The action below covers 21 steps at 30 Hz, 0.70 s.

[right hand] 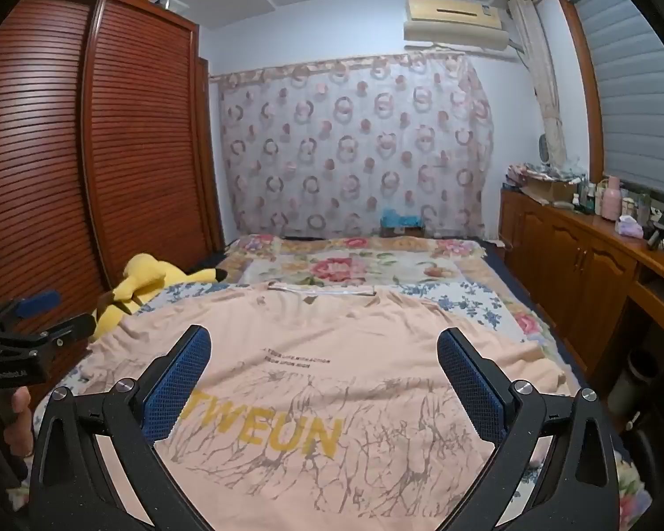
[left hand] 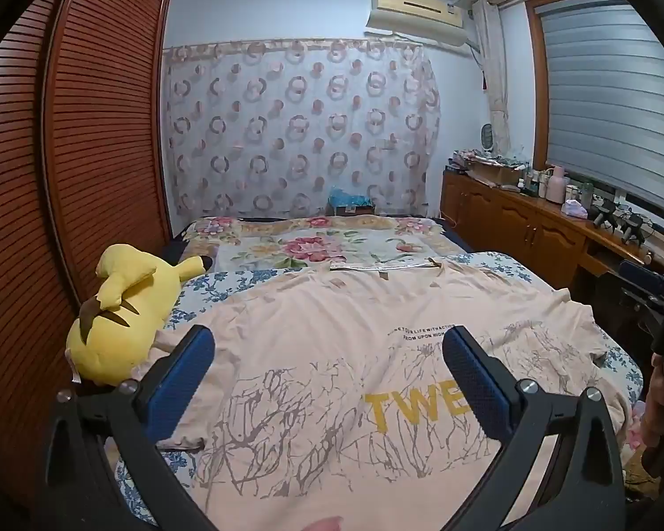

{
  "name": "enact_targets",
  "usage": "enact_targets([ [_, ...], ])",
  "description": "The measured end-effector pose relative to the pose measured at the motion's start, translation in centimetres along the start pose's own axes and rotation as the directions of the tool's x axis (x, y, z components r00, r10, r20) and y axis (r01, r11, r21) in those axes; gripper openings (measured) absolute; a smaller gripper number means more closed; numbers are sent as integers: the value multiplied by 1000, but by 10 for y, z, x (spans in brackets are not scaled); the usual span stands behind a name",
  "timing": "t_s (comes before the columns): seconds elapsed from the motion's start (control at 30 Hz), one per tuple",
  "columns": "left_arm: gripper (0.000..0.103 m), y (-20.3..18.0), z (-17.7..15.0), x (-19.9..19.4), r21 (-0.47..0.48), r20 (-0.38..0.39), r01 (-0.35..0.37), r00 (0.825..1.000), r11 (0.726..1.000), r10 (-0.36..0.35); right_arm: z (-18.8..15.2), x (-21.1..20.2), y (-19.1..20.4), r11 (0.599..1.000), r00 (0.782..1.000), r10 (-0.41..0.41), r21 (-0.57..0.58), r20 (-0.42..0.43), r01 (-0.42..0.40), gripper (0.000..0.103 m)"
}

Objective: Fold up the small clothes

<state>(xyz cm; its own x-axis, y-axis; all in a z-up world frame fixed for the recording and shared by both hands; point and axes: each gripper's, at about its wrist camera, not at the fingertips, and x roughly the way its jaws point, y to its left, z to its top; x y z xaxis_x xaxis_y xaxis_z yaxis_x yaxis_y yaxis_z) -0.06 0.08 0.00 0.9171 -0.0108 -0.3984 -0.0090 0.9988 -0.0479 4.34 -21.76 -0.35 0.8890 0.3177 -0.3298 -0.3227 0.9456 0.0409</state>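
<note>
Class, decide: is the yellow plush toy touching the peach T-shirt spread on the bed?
Cannot tell. In the left wrist view the yellow plush toy lies right beside the peach T-shirt, but the left hand-held gripper finger hides where they would meet.

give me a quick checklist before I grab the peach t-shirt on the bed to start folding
1. Peach printed cotton t-shirt spread flat, print up: ok.
2. Left gripper open, nothing between its blue pads: ok.
3. Right gripper open and empty: ok.
4. Yellow plush toy clear of the shirt: cannot tell; it lies at the left sleeve.
5. Near hem free to grasp: cannot tell, hidden below both views.
</note>
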Motion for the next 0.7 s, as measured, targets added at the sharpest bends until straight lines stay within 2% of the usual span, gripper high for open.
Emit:
enact_targets([
  [0.23, 103, 14, 0, -2, -7, 11, 5, 1000, 1000, -5, 0, 0, 0, 1000, 1000, -1, -1, 1, 1, 103],
  [0.7, 103, 7, -3, -1, 8, 8, -8, 1000, 1000, 8, -1, 0, 2, 1000, 1000, -1, -4, -1, 1, 103],
])
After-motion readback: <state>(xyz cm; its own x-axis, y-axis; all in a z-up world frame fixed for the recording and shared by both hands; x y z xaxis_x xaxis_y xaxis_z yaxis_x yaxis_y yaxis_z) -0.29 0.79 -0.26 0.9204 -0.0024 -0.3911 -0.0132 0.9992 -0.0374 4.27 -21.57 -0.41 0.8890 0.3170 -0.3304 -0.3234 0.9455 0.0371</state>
